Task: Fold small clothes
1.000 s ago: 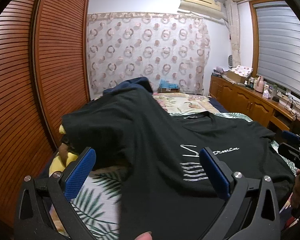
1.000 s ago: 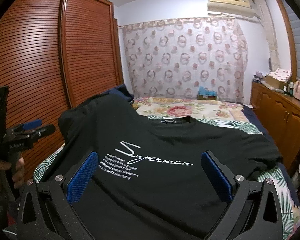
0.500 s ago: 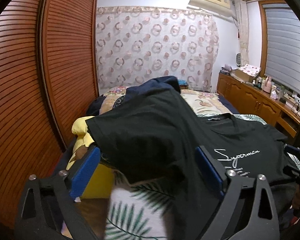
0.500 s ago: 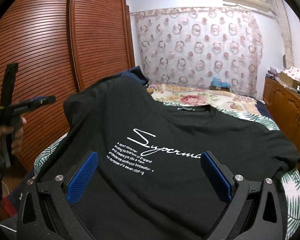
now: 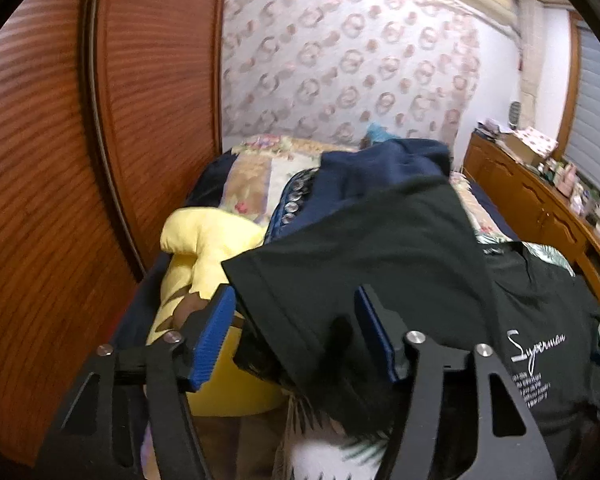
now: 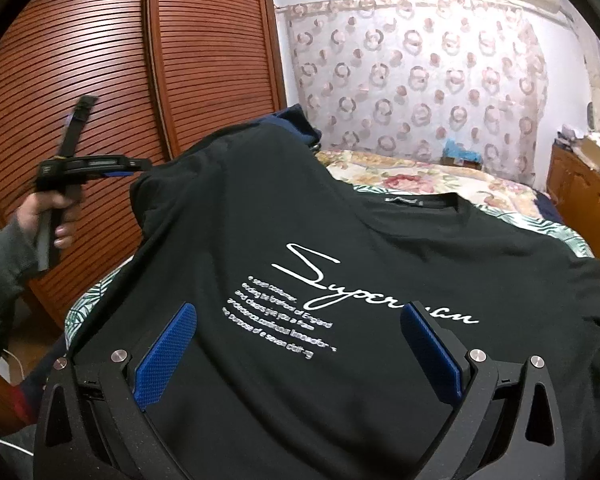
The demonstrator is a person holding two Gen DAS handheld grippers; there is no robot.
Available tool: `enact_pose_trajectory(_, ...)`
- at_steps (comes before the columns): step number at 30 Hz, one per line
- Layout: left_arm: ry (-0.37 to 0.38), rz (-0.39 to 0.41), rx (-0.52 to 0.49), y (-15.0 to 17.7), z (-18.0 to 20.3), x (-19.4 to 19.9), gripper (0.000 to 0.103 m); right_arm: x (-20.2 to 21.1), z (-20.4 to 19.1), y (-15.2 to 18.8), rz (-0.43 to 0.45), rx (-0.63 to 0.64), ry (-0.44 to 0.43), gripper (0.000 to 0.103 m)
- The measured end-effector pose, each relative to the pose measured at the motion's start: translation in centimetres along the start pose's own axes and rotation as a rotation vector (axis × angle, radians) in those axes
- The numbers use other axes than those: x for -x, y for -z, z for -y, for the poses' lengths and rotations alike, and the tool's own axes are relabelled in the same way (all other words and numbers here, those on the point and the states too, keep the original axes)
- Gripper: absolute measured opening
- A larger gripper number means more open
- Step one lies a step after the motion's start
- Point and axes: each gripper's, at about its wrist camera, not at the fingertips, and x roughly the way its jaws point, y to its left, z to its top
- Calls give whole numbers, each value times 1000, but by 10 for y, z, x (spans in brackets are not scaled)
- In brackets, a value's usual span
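with the black t-shirt point(image 5: 380, 264) spread on the bed point(image 6: 420, 176), its sleeve lies between the half-closed, not yet pinching jaws of our left gripper point(image 5: 296, 336), which have just been closing, so we should bite behind the hem, while the jaws of our right gripper point(image 6: 296, 356) stay wide open above the print.

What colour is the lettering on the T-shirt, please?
White, on the black T-shirt; clearest in the right wrist view.

bed point(image 6: 496, 184) | black T-shirt point(image 6: 340, 208) spread on top | yellow pillow point(image 5: 204, 248) beside
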Motion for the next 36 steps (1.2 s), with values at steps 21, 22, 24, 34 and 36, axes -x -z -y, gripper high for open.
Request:
enact_pose_trajectory(21,-33,30,-89,-14,13,0,9,4,-6,7,14,11,-10,102)
enact_pose_trajectory(22,-34,41,-102,-16,17,4,8,3,-6,8,12,9,-10,102)
enact_pose_trajectory(24,-14,54,-122,-20,26,13,8,2,-6,9,10,6,-12,102)
enact_pose_trajectory(34,79,150,-276,-59,112,66,7,3,-2,8,19,-17,1,102)
enact_pose_trajectory(36,111,158,-307,-64,128,73,7,3,-1,9,22,-16,5,102)
